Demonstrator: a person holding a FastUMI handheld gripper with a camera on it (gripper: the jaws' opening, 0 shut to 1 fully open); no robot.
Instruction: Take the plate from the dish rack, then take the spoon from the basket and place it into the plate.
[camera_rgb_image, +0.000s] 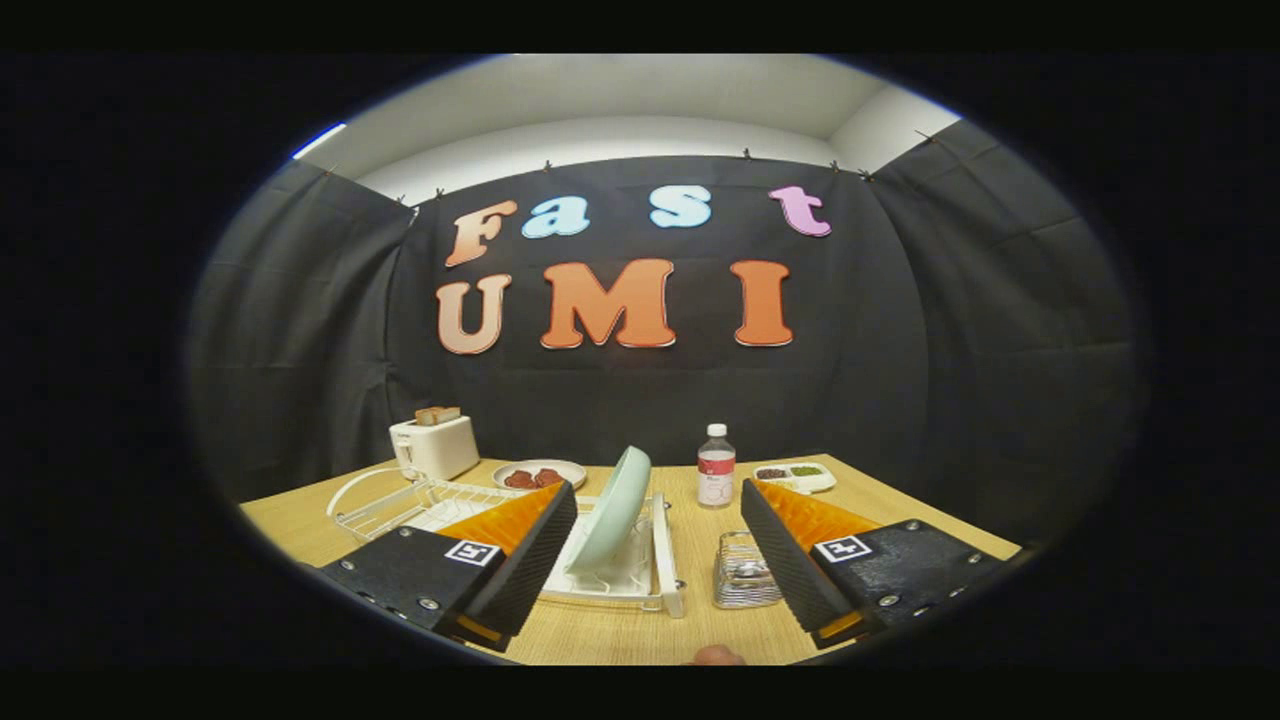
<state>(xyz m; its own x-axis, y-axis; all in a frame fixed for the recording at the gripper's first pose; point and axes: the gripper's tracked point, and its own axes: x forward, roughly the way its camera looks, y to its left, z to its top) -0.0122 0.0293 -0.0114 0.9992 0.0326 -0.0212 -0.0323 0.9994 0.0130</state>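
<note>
A pale green plate (615, 508) stands on edge, leaning, in the white dish rack (662, 560) on the wooden table. It sits just ahead of my fingers, nearer the left one. A small wire basket (744, 572) stands right of the rack, beside my right finger (800, 560); the spoon in it is too small to make out. My gripper (655, 570) is open wide above the table, with nothing between its fingers.
A white toaster (434, 444) with bread stands at the back left. Behind the rack lie a plate of red food (540, 474), a plastic bottle (716, 466) and a white tray of dark and green food (795, 476). A fingertip (718, 656) shows below.
</note>
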